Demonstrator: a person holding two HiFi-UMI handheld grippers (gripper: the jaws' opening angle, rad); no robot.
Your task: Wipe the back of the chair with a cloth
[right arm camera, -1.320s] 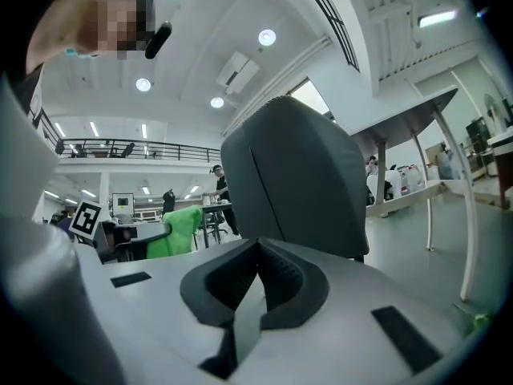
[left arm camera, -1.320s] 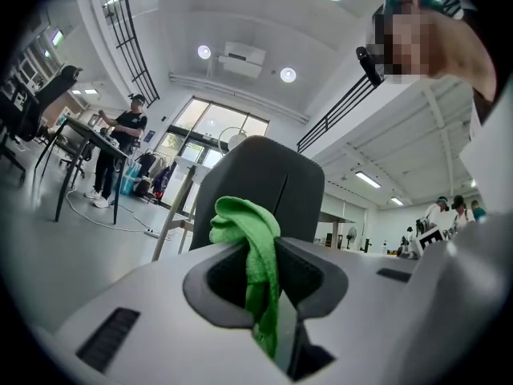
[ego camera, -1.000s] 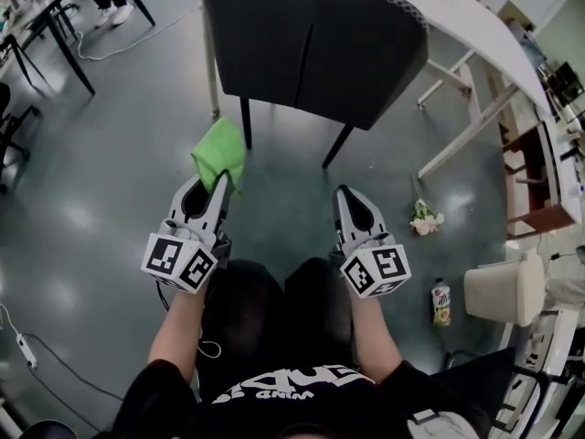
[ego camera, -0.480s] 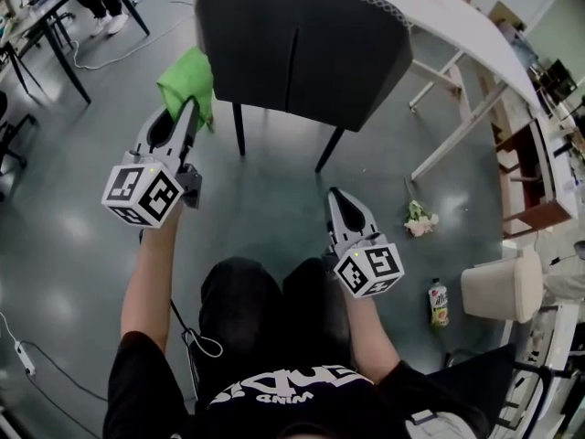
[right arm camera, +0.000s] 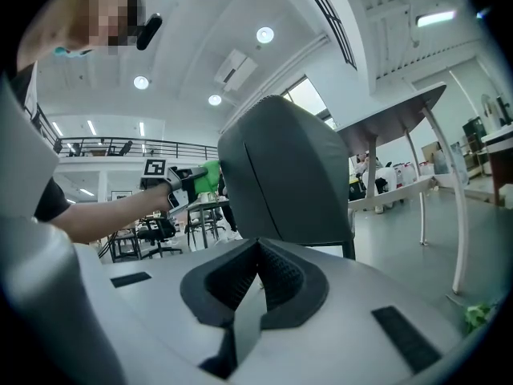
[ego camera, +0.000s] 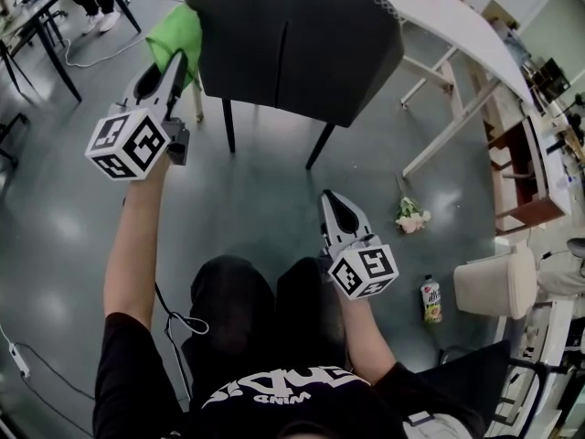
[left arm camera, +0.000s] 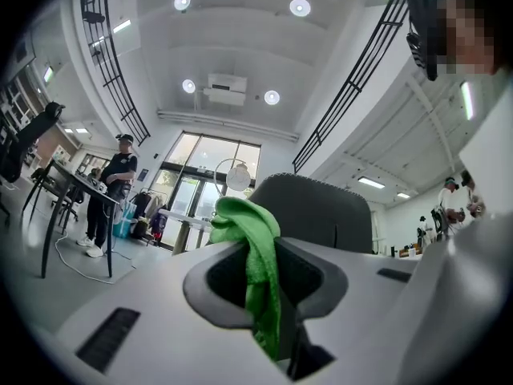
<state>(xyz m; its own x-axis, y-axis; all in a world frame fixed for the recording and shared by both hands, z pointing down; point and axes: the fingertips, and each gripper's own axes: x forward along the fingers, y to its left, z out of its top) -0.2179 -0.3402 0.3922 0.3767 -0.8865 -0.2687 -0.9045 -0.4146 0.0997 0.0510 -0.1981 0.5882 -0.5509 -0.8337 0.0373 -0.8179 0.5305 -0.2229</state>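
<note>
At 6 o'clock in the head view, nearest the person, the right tool (ego camera: 331, 201) hangs low. Its jaws are together with nothing between them. At 10 o'clock the left tool (ego camera: 172, 67) stands high, its jaws clamped on the green cloth (ego camera: 178, 27). One fold hangs down between the jaws and the rest bunches past the tips. The cloth lies just beside the left edge of the chair back (ego camera: 292, 44), which stands at 12 o'clock; contact cannot be confirmed. Judged handling: the cloth is light, soft and limp, so grip it by a bunched fold, as here. The chair back looks padded and firm.
</note>
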